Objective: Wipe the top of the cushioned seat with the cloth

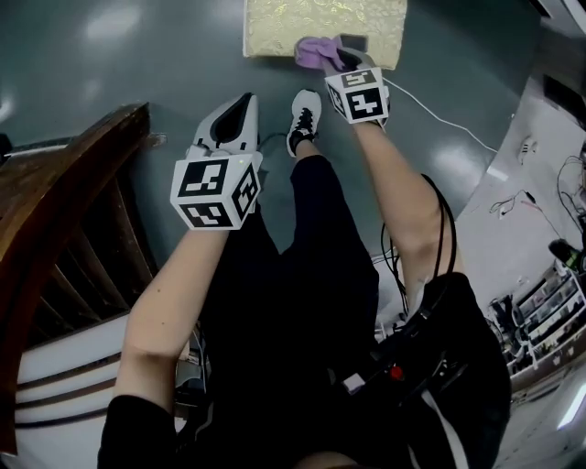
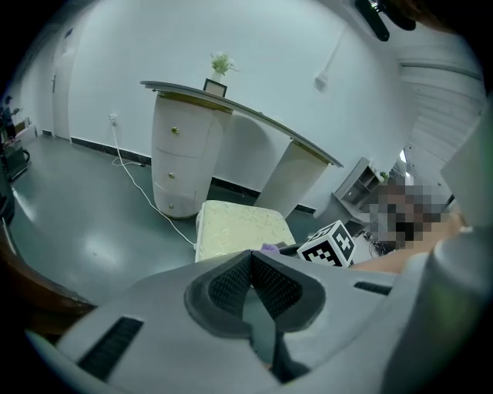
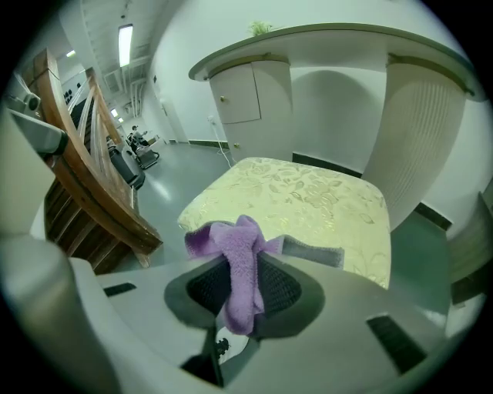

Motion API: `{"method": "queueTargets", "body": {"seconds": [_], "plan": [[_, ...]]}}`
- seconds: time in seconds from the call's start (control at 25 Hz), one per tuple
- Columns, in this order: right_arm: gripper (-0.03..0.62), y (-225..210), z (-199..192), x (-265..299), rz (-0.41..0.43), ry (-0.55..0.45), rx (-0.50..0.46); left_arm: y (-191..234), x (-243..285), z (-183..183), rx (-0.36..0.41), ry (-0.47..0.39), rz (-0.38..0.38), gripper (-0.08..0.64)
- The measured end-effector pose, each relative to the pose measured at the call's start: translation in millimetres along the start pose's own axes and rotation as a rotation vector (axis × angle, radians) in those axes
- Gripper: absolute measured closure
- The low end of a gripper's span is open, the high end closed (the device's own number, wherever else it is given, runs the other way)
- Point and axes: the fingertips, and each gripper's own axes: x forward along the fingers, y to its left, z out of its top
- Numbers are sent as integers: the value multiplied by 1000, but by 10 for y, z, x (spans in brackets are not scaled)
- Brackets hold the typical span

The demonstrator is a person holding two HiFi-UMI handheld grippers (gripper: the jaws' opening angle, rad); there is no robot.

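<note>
1. In the head view, the right gripper [image 1: 335, 57] is reaching out to the near edge of the seat [image 1: 284, 23]. It is pinching a purple cloth [image 1: 316, 52]. The cloth is bunching up on the pale yellow top of the seat, right at the gripper's tip. The left gripper [image 1: 242, 103] is hanging over the floor, well apart from the seat and beside a shoe [image 1: 304, 117]. A wooden chair [image 1: 55, 201] is standing on the left.

2. In the left gripper view, the left gripper [image 2: 251, 258] is keeping its jaws pressed together at the tips, with nothing between them. The seat [image 2: 239, 225] is sitting on the floor past the jaws. A bit of the cloth [image 2: 269, 248] is peeking out at its near edge. A white desk [image 2: 185, 154] is standing behind the seat.

3. In the right gripper view, the right gripper [image 3: 243, 286] is squeezing the cloth [image 3: 239, 258] tight. The fluffy cloth is running down between the jaws and puffing out above them. The seat [image 3: 308, 196], with its leafy pattern, is lying just past the jaws, and the cloth is hanging over its near edge.
</note>
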Motion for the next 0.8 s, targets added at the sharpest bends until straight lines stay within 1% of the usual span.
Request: {"method": "queueTargets", "body": {"seconds": [0.12, 0.2, 0.36, 0.44, 0.56, 0.68, 0.72, 0.8], "plan": [[499, -257, -94, -102, -24, -4, 51, -156, 104, 22, 12, 13, -15, 557], [499, -416, -168, -189, -44, 0, 84, -251, 156, 34, 43, 21, -24, 555], [497, -698, -279, -323, -77, 23, 103, -366, 216, 99, 68, 20, -33, 555], [497, -861, -376, -408, -102, 31, 130, -448, 240, 122, 81, 18, -44, 555], [495, -1129, -522, -511, -157, 47, 188, -527, 303, 149, 103, 20, -57, 555], [495, -1389, -607, -679, -242, 85, 235, -560, 362, 209, 138, 24, -63, 555], [495, -1435, -625, -769, -258, 90, 250, -580, 356, 225, 149, 27, -63, 555], [494, -1463, -614, -991, -259, 80, 272, -664, 288, 271, 163, 26, -68, 557]]}}
